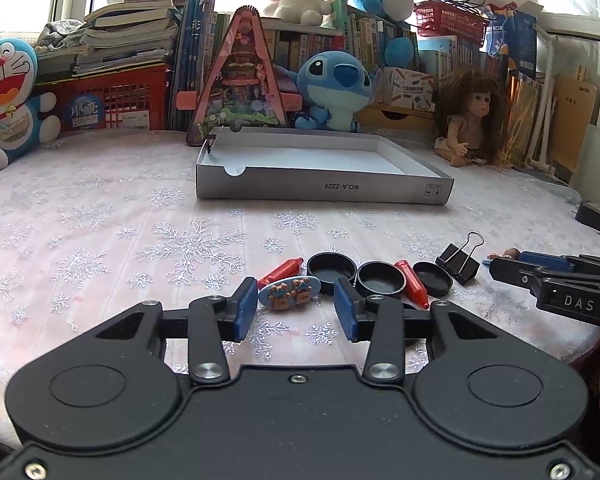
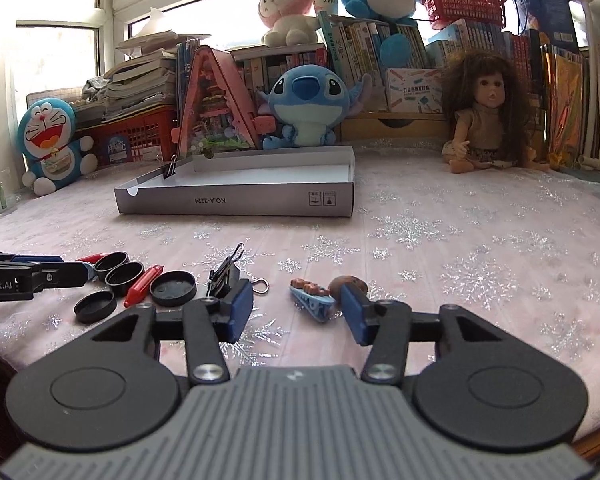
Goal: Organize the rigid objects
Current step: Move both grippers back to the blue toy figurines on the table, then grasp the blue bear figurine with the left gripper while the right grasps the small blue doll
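Note:
My left gripper point(image 1: 296, 308) stands open low over the cloth, with a blue oval hair clip point(image 1: 290, 292) bearing two small bears between its fingertips; a gap shows at the right pad. Just beyond lie two red crayon-like pieces point(image 1: 282, 272), three black caps point(image 1: 381, 278) and a black binder clip point(image 1: 460, 262). My right gripper point(image 2: 296, 308) is open too, around a blue clip with brown figures point(image 2: 312, 298) that lies nearer its right finger. A brown round piece point(image 2: 348, 283) sits partly behind that finger. The grey cardboard tray point(image 1: 324, 192) lies further back.
A small binder clip point(image 2: 170, 170) is clamped on the tray's left wall. Plush toys, a doll point(image 2: 486, 120), a triangular toy house point(image 1: 242, 80), red baskets and books line the back. A dark block point(image 1: 592, 216) sits at the right edge. The two grippers are close side by side.

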Demonstrator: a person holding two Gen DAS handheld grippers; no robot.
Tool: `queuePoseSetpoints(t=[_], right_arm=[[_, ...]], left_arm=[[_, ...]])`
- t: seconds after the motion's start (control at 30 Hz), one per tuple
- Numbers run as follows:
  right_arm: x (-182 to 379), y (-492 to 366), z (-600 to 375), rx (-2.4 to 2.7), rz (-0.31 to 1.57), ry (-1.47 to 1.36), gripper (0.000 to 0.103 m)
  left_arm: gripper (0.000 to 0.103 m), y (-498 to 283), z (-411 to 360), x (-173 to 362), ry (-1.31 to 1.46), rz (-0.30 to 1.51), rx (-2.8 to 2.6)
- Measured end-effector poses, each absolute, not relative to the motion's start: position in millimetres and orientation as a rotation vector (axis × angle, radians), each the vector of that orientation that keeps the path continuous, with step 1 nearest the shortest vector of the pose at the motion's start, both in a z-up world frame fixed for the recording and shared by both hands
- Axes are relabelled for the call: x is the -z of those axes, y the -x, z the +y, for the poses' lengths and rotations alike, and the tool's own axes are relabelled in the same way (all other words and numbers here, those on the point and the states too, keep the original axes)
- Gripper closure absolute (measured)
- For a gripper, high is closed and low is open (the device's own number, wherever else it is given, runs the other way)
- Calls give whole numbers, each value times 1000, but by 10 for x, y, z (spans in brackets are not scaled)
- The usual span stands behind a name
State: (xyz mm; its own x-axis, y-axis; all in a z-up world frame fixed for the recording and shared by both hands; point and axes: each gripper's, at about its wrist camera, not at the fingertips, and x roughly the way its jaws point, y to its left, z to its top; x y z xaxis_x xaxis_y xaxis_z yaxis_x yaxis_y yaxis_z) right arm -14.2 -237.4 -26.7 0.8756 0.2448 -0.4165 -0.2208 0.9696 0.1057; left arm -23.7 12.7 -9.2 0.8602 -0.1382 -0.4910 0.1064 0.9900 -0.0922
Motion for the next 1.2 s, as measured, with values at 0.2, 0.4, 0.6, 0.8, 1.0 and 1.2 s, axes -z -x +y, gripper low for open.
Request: queuePoseSetpoints(t=[0.2,0.4,0.6,0.8,1.0,1.2], right_arm=[[272,103,-2296,-288,440,-27,48],[263,103,-2214,-324,435,-12,50],[278,66,-2227,-254,428,15,52],[315,47,-2213,-258,446,32,63],[238,53,-2128,-284,434,72,82],[151,11,-2154,-266,423,48,82]], left_arm=[[63,141,121,134,68,529,121],[63,25,134,144,83,527,114],[73,-6,122,179,78,520,121],[82,57,97,182,39,511,128],[85,99,106,68,48,498,141],[85,139,94,-26,35,470,142]])
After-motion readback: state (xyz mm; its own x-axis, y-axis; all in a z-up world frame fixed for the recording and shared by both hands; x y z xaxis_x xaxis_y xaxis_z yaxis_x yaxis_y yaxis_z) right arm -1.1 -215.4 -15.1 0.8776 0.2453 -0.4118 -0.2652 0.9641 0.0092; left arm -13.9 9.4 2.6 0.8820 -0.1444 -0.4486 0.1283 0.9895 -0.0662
